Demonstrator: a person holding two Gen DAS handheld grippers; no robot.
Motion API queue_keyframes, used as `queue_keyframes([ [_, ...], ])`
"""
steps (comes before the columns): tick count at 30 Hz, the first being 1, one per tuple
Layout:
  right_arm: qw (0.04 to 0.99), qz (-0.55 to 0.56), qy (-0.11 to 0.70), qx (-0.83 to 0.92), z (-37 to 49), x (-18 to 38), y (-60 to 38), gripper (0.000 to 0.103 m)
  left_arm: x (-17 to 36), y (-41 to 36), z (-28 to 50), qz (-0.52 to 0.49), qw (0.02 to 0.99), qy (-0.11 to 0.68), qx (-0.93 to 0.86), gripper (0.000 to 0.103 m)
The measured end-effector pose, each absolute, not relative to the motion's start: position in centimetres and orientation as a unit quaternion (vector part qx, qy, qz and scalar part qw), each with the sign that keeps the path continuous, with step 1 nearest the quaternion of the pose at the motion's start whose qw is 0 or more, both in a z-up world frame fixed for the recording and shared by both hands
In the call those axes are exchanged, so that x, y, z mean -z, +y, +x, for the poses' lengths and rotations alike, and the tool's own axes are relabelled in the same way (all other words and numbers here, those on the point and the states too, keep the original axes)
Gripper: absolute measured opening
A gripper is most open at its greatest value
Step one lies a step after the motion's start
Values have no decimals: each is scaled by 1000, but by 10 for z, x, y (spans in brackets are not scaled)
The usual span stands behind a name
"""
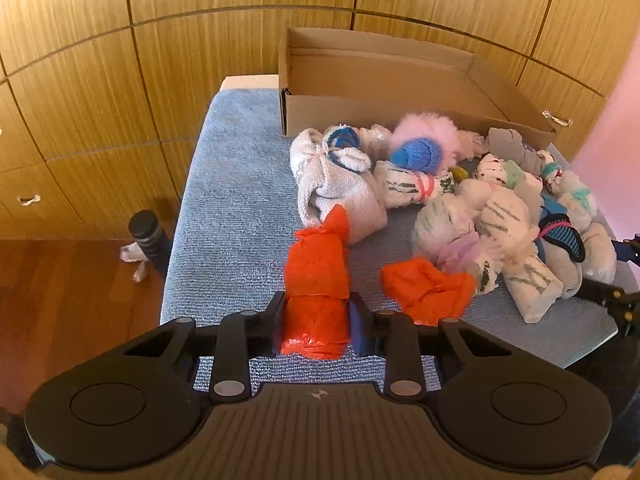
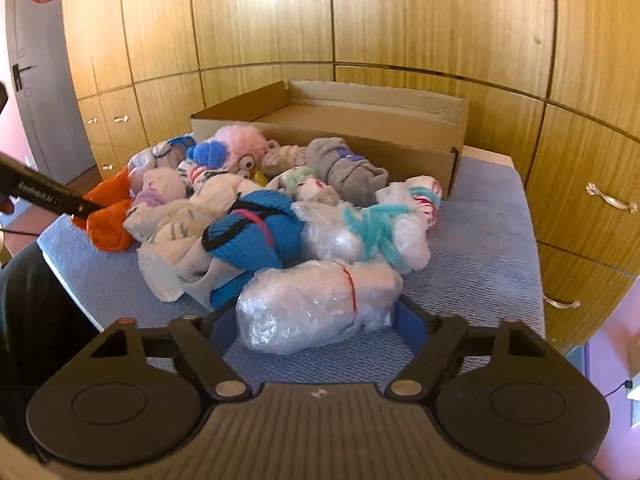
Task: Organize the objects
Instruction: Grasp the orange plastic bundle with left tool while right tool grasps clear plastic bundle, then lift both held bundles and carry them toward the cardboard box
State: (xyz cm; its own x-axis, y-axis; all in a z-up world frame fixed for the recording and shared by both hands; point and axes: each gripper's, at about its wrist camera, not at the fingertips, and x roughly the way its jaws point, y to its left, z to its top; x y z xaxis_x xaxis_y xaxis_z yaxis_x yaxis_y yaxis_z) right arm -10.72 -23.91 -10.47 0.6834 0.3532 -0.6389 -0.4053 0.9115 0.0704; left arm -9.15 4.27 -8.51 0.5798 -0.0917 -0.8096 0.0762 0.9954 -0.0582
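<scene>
1. An orange plastic-wrapped roll (image 1: 316,276) lies lengthwise between the fingers of my left tongs (image 1: 316,320), pinched at its near end, its twisted tip pointing toward the pile.
2. A second orange bundle (image 1: 428,286), crumpled, lies just beside it on the blue towel (image 1: 232,184).
3. A clear-wrapped white bundle (image 2: 316,306) with a red band lies crosswise between my right tongs' (image 2: 316,320) spread fingers.
4. Rolled socks (image 2: 248,236) are heaped before an open cardboard box (image 2: 360,128).
</scene>
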Motion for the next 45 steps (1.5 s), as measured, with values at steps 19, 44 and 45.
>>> queue_keyframes([
  [19,926,-48,315,-201,-113,72,-248,68,55,54,-89,-21,897,436,69,37],
  [44,933,-44,302,-192,-121,67,-259,69,50,48,-79,-14,897,435,78,38],
  [45,933,-43,302,-192,-120,67,-260,70,50,47,-78,-13,897,434,78,38],
])
